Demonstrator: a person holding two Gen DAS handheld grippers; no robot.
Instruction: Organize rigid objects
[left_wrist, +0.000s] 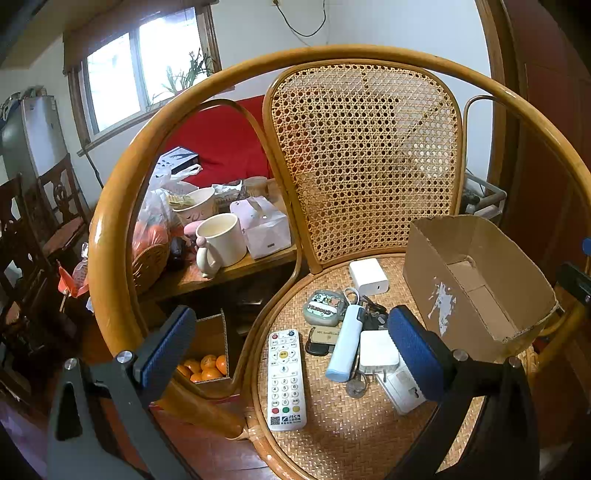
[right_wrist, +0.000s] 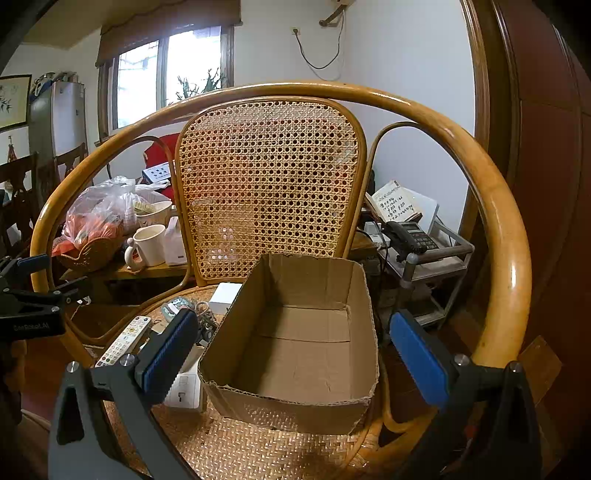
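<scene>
An empty cardboard box (right_wrist: 288, 410) stands on the right of the rattan chair seat (left_wrist: 351, 435), and my open right gripper (right_wrist: 293, 358) hovers over its near rim. Small items lie left of the box (left_wrist: 428, 288): a white remote (left_wrist: 284, 380), a pale blue power bank (left_wrist: 345, 343), a white charger (left_wrist: 368, 276), a green patterned case (left_wrist: 325, 307), keys (left_wrist: 373, 314), a white adapter (left_wrist: 378, 352) and a white plug (left_wrist: 400, 391). My left gripper (left_wrist: 291, 350) hangs open above the remote and power bank, holding nothing.
The chair's curved rattan arm (left_wrist: 107, 258) and cane back (left_wrist: 365, 158) ring the seat. Left of it a side table holds a cream mug (left_wrist: 221, 243) and a basket of bagged fruit (right_wrist: 92, 236). Oranges sit in a floor box (left_wrist: 205, 365). A phone (right_wrist: 410, 232) rests on a cart at right.
</scene>
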